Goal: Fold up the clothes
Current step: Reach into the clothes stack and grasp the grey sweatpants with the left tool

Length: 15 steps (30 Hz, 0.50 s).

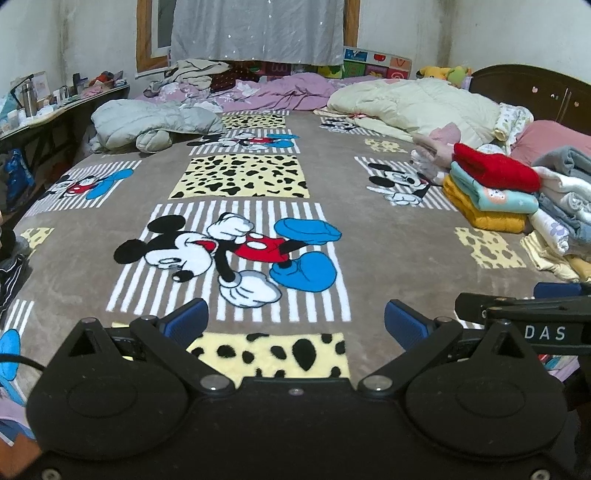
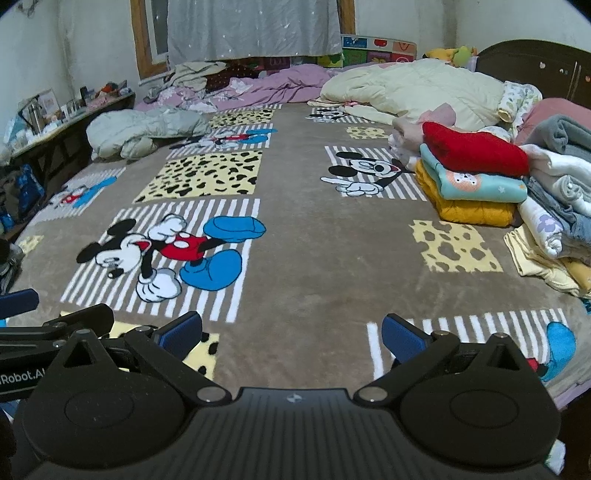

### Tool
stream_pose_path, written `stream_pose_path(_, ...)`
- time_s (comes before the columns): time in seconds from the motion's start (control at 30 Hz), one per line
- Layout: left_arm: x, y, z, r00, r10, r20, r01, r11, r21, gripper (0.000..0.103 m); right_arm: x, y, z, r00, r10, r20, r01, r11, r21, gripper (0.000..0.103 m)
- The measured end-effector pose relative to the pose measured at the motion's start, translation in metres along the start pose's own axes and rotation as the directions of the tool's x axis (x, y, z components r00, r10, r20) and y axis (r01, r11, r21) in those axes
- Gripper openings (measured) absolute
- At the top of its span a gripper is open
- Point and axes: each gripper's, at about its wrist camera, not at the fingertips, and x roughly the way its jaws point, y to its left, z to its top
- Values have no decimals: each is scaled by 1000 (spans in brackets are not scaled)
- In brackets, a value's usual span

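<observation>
The left gripper (image 1: 295,321) sits lowest in the left wrist view, its blue-padded fingers (image 1: 186,317) spread wide apart with nothing between them. Below the gap lies a yellow spotted patch of the blanket (image 1: 351,229), a brown fleece printed with cartoon mouse figures and striped panels, which covers the bed. The right gripper (image 2: 291,330) hangs just beside the left one, at about the same height above the blanket; its fingers (image 2: 402,338) are likewise wide apart and empty. Each gripper shows at the edge of the other's view.

The folded clothes stand on the right side of the bed, well apart from both grippers. One stack holds a red garment (image 2: 476,151) on top, a teal garment (image 2: 476,184) under it and a mustard-yellow garment (image 2: 465,210) at the bottom. Touching this stack on its right is a looser pile of white, grey and pale yellow clothes (image 2: 557,221).

At the far end of the bed lie a cream quilt (image 1: 413,103), a lilac duvet (image 1: 288,92) and, to the left, a pale green padded jacket (image 1: 147,125). A dark wooden headboard (image 1: 535,92) rises at the far right. A grey curtain (image 1: 258,29) hangs over the window behind. A cluttered tabletop (image 1: 48,110) runs along the left wall.
</observation>
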Motion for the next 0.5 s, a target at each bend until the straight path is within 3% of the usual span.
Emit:
stream_pose_path(0.27, -7, -9, 5, 995, -38, 93, 40, 999, -17, 103, -14, -24, 3, 995, 55, 78, -61, 996, 70, 103)
stream_pose_path(0.37, -6, -21, 12, 986, -99, 134, 100, 995, -2, 103, -18, -38, 7, 990, 59, 126, -72, 992, 106, 103)
stream_pose_path(0.5, 8, -45, 29, 979, -171, 108, 170, 985, 20, 103, -19, -67, 13, 978, 57, 199, -91, 983, 162, 103)
